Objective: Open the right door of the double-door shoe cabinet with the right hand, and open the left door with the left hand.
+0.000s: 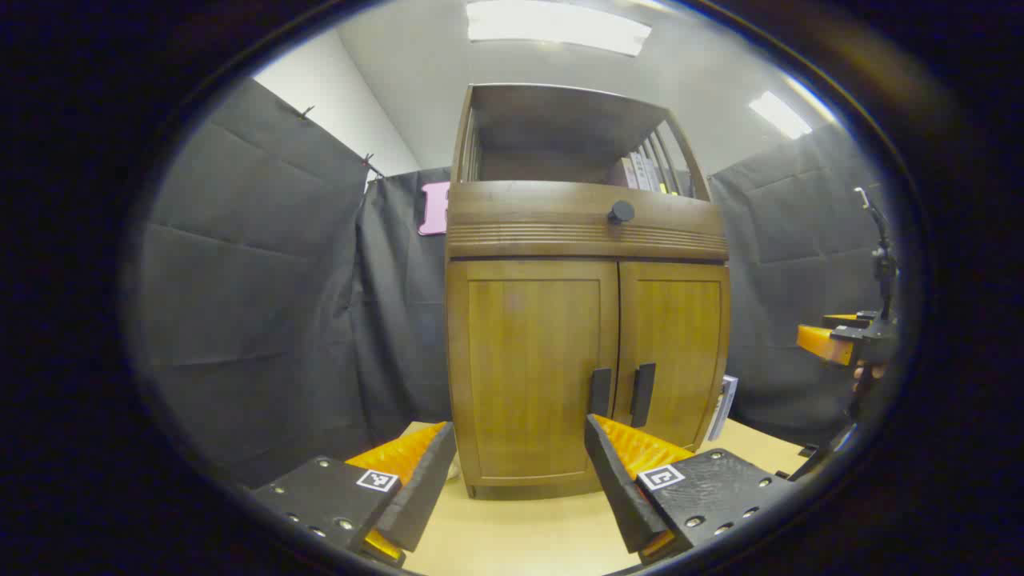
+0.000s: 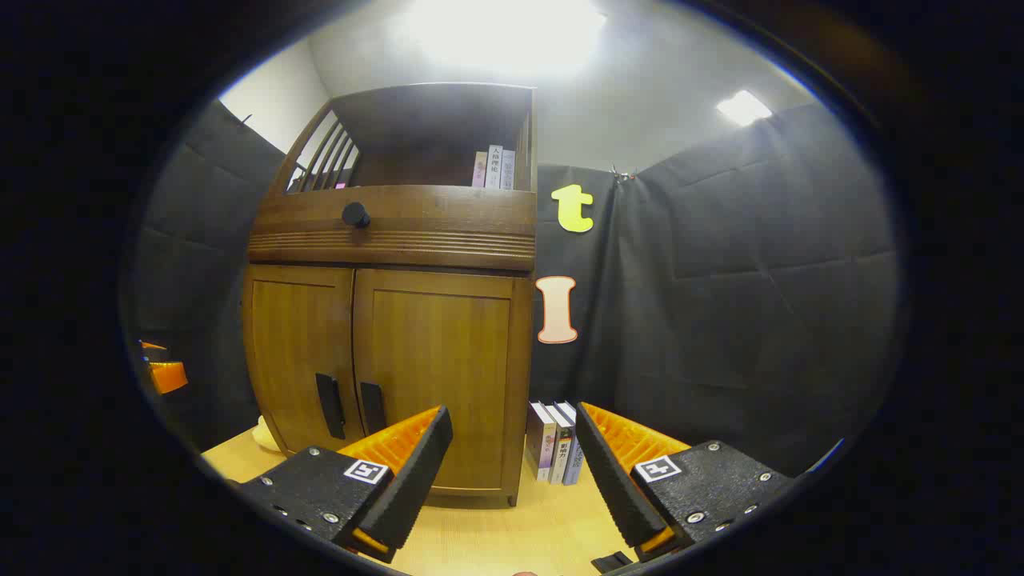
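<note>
A brown wooden shoe cabinet (image 1: 588, 240) stands on the pale table, both doors closed. Its left door (image 1: 532, 368) and right door (image 1: 676, 352) each carry a dark vertical handle near the middle seam: left handle (image 1: 600, 391), right handle (image 1: 642, 394). My left gripper (image 1: 520, 436) is open in front of the left door, a short way off. In the right gripper view the cabinet (image 2: 392, 232) sits left of centre, with the right door (image 2: 436, 384) and its handle (image 2: 372, 408) just beyond my open right gripper (image 2: 512, 424). The right gripper (image 1: 840, 340) also appears far right in the left gripper view.
A drawer with a round dark knob (image 1: 621, 212) sits above the doors, and an open shelf with books (image 2: 494, 168) tops the cabinet. Several books (image 2: 552, 440) stand on the table (image 2: 496, 528) against the cabinet's right side. Black cloth walls enclose the booth.
</note>
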Motion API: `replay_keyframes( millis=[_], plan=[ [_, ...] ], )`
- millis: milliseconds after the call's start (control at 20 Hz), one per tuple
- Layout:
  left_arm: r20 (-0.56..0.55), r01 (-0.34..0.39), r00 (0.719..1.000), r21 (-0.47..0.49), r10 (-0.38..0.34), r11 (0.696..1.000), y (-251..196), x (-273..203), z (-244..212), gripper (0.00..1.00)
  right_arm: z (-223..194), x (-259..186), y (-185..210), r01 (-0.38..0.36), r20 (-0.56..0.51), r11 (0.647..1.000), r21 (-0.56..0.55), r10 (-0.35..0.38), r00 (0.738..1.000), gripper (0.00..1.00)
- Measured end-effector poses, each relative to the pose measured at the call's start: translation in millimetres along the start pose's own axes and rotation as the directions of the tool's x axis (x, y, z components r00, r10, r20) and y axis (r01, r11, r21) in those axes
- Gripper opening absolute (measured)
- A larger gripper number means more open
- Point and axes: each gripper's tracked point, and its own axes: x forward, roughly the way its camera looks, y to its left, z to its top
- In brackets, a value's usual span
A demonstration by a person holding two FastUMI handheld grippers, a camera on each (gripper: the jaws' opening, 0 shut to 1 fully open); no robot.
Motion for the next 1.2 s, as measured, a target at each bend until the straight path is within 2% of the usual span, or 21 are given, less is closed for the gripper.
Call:
replay_keyframes(
  millis=[350, 400, 450, 750, 950, 1150, 1200],
  plan=[
    [0.011, -0.066, 0.998, -0.014, 0.066, 0.998, 29, -9, -5, 0.98, 5, 4, 18, -0.035, 0.007, 0.999, -0.001, 0.035, 0.999, 0.95],
    [0.011, -0.073, 0.997, -0.009, 0.073, 0.997, 32, -10, -5, 0.93, 5, 5, 20, -0.041, 0.005, 0.999, -0.001, 0.041, 0.999, 0.96],
    [0.013, -0.075, 0.997, -0.006, 0.075, 0.997, 32, -11, -5, 0.98, 4, 6, 23, -0.048, 0.001, 0.999, 0.000, 0.048, 0.999, 0.96],
    [0.010, -0.068, 0.998, -0.007, 0.068, 0.998, 33, -9, -6, 0.99, -1, 13, 40, -0.087, -0.017, 0.996, 0.009, 0.087, 0.996, 0.96],
    [-0.001, -0.071, 0.997, -0.010, 0.071, 0.997, 34, -7, -11, 0.98, 1, 26, 56, -0.117, -0.015, 0.993, 0.015, 0.117, 0.993, 0.96],
    [-0.022, -0.071, 0.997, -0.012, 0.071, 0.997, 34, -4, -19, 0.99, 8, 44, 81, -0.177, -0.012, 0.984, 0.034, 0.178, 0.984, 0.96],
    [-0.021, -0.072, 0.997, -0.011, 0.072, 0.997, 35, -4, -18, 0.93, 10, 49, 88, -0.191, -0.011, 0.981, 0.038, 0.192, 0.981, 0.96]
  ],
)
